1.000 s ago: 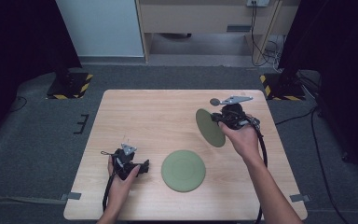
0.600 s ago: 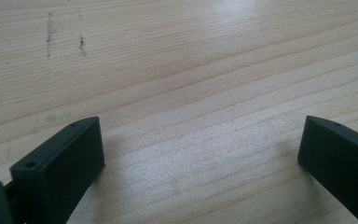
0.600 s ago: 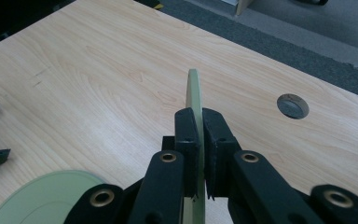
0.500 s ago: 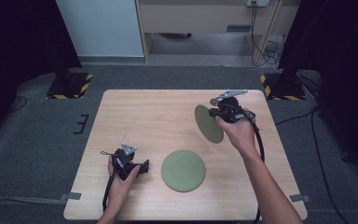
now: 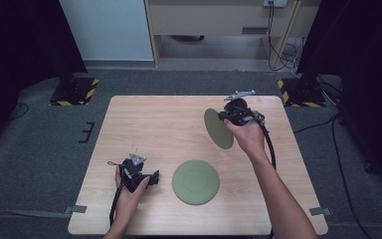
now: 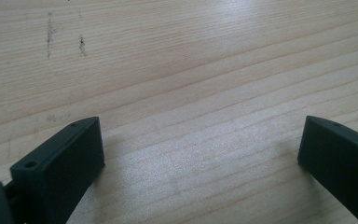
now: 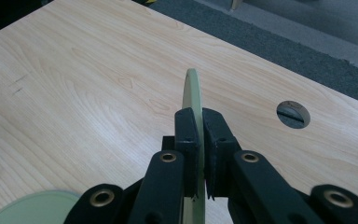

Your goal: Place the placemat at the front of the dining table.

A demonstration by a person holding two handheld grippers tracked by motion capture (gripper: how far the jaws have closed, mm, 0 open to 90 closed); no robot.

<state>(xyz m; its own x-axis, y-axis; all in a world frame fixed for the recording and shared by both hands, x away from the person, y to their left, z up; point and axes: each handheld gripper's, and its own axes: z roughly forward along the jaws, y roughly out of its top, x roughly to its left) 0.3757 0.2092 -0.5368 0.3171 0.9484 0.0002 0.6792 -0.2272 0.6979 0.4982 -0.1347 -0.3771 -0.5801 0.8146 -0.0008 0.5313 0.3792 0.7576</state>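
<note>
Your right claw [image 5: 225,115] clamps a green plate [image 5: 218,128] on edge, lifted above the surface [image 5: 169,119], far of the flat plate [image 5: 195,181]. Your left claw [image 5: 151,178] gapes wide just left of that flat plate, with bare surface beyond.

Held plate's [image 7: 192,100] lower rim — behind the jaws

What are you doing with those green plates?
A person is working at a wooden table with a gripper in each hand. The right gripper is shut on the rim of one green plate, holding it on edge above the table. The other green plate lies flat near the front. The left gripper rests open on the table beside it, holding nothing.
</note>
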